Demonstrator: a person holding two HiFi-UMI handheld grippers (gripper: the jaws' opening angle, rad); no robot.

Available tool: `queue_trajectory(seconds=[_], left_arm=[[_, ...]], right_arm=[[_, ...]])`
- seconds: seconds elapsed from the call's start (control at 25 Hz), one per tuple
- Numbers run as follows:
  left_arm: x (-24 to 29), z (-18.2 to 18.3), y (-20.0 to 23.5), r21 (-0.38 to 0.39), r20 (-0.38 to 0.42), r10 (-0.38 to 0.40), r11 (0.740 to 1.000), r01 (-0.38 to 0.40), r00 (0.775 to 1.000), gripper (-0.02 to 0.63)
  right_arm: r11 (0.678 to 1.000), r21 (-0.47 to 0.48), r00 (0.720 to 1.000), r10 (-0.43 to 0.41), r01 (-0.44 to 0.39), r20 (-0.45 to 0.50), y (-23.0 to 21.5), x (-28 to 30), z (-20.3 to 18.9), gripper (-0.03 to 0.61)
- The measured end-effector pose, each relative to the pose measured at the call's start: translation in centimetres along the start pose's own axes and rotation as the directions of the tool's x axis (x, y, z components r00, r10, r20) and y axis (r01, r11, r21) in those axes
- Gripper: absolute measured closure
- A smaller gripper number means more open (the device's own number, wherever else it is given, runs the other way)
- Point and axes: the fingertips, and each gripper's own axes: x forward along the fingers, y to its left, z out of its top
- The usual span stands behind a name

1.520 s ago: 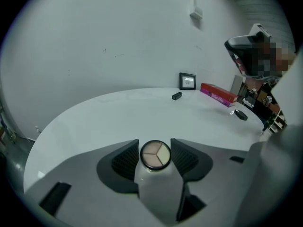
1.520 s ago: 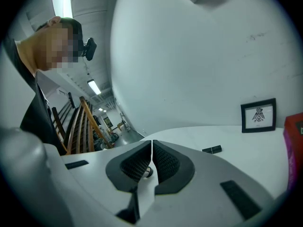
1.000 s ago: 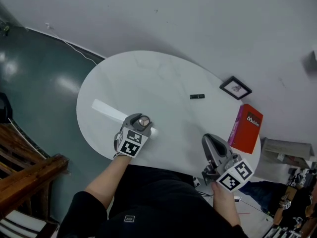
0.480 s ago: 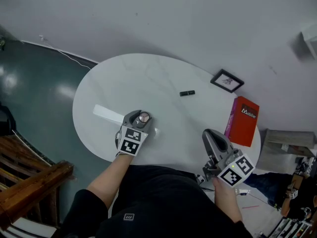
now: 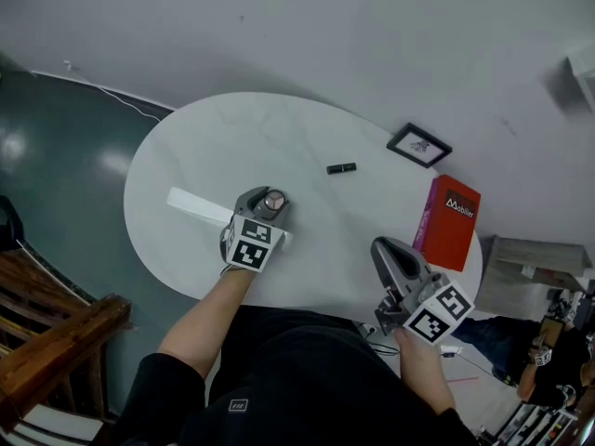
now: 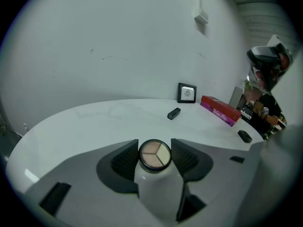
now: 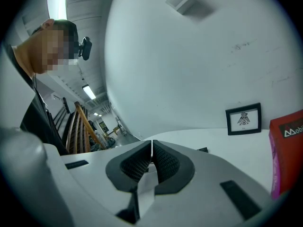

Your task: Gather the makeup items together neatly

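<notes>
Firmly pinched between the left gripper (image 5: pixel 269 203) fingers (image 6: pixel 127 159): a round compact (image 6: pixel 154 154), three pale shades facing the camera, over the table (image 5: pixel 195 147). Well ahead of those fingers, slightly to their right, a black lipstick (image 6: pixel 173 113) lying on its side. Farther beyond, a small frame (image 6: pixel 187 92) by the wall, and a red book (image 6: pixel 219 109) right of it. Pressed fully together with nothing between them, the right gripper (image 7: pixel 151 161) fingers, at the table's near edge, book off to their right.

Left gripper (image 5: pixel 271 203) jaws gripping compact (image 6: pixel 155 154); right gripper (image 7: pixel 151 149) jaws together.
</notes>
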Motion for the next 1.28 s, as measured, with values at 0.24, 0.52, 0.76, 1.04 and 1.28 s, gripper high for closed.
queue_trajectory(seconds=[0.24,0.52,0.76,1.04,1.28], left_arm=[[1.2,-1.2,-0.2,-0.014,-0.029,0.004,1.000,-0.004,1.000,0.391],[1.5,-1.2,-0.2,0.008,-0.025,0.017,1.000,-0.017,1.000,0.390],[-0.3,0.2,-0.9,0.048,0.036,-0.001,0.999,-0.001,0.999,0.370],[-6.4,4.8,-1.5,0.007,0.192,-0.021,1.000,0.020,0.981,0.443],[-10.5,9.2,-3.8,0.072,0.288,-0.106,0.993,0.089,0.952,0.474]], right_arm=[[1.000,-0.006,1.000,-0.019,0.019,-0.015,0.1,-0.7,-0.3,0.541],[0.998,-0.012,0.998,-0.060,0.060,-0.009,-0.1,-2.3,-0.4,0.541],[0.996,-0.027,0.996,-0.085,0.086,0.031,0.4,-3.4,0.5,0.541],[0.989,-0.046,0.983,-0.130,0.137,0.133,1.1,-4.8,2.4,0.542],[0.981,-0.067,0.964,-0.162,0.179,0.211,1.4,-6.3,3.6,0.541]])
